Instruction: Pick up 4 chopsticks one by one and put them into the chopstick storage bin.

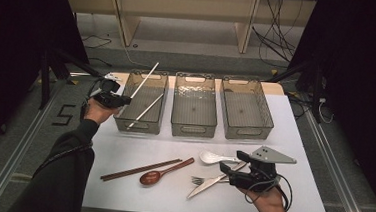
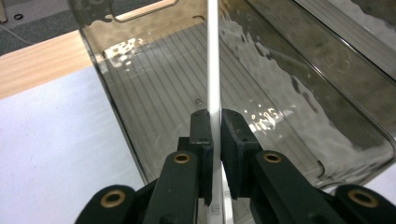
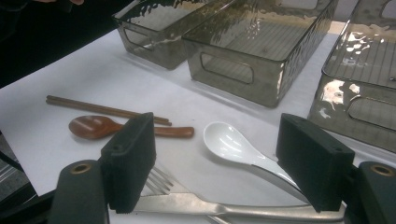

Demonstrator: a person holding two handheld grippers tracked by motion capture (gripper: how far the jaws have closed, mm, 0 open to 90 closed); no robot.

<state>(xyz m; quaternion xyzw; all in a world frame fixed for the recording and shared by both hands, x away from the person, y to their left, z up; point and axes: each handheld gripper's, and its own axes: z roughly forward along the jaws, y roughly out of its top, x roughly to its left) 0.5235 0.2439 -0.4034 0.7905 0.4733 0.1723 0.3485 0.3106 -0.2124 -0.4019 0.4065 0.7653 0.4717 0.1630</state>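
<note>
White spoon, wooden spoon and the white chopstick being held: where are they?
White spoon [image 3: 226, 140], right gripper view, on its bowl.
Wooden spoon [image 1: 150, 178], high view, on its bowl.
White chopstick [image 2: 213, 60], left gripper view, on its shaft.

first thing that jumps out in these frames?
The left gripper, shut on a white chopstick that slants up over the leftmost of three smoky clear bins, where a second white chopstick already lies. Next, the cutlery near the table's front edge: brown chopsticks, a wooden spoon, a white spoon, a fork and a knife, with the open right gripper over the fork and knife.
</note>
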